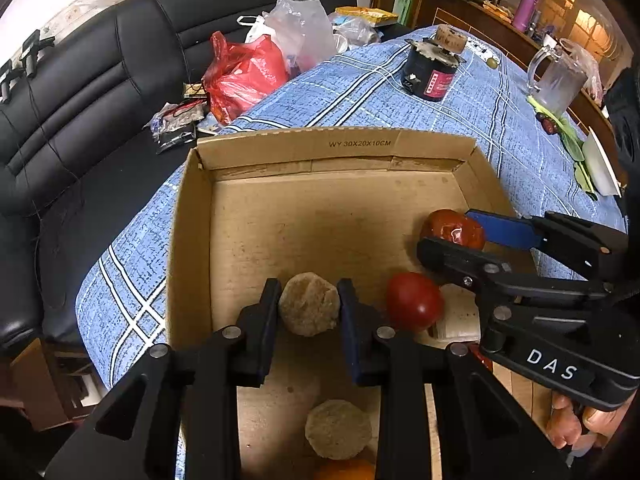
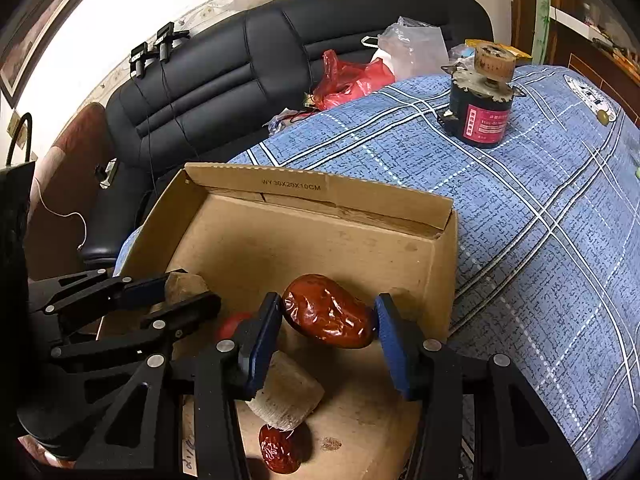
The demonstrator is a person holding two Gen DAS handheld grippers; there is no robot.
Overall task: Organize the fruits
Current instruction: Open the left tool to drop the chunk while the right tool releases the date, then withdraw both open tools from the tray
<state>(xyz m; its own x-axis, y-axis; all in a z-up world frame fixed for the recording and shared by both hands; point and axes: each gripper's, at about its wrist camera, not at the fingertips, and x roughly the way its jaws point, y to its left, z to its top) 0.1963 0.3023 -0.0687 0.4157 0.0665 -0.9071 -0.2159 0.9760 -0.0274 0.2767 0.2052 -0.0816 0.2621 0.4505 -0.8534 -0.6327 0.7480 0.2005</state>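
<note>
An open cardboard box (image 1: 336, 142) sits on a blue checked cloth. Over its near part my left gripper (image 1: 308, 306) is shut on a rough tan round fruit (image 1: 308, 300). The right wrist view shows this gripper (image 2: 188, 290) at the left. My right gripper (image 2: 328, 320) is shut on a large glossy red date (image 2: 328, 312) above the box floor (image 2: 304, 240). In the left wrist view the right gripper (image 1: 450, 232) is at the right. Inside the box lie a red round fruit (image 1: 414, 300), a second tan fruit (image 1: 338, 430), an orange (image 1: 346, 470) and a small date (image 2: 278, 448).
A pale cylinder (image 2: 286, 396) lies in the box under the right gripper. On the cloth behind stand a black motor-like can (image 1: 430, 72) and a glass mug (image 1: 560, 76). A white dish (image 1: 600, 164) is at the right edge. Red and clear bags (image 1: 240, 72) lie on the black sofa (image 1: 100, 80).
</note>
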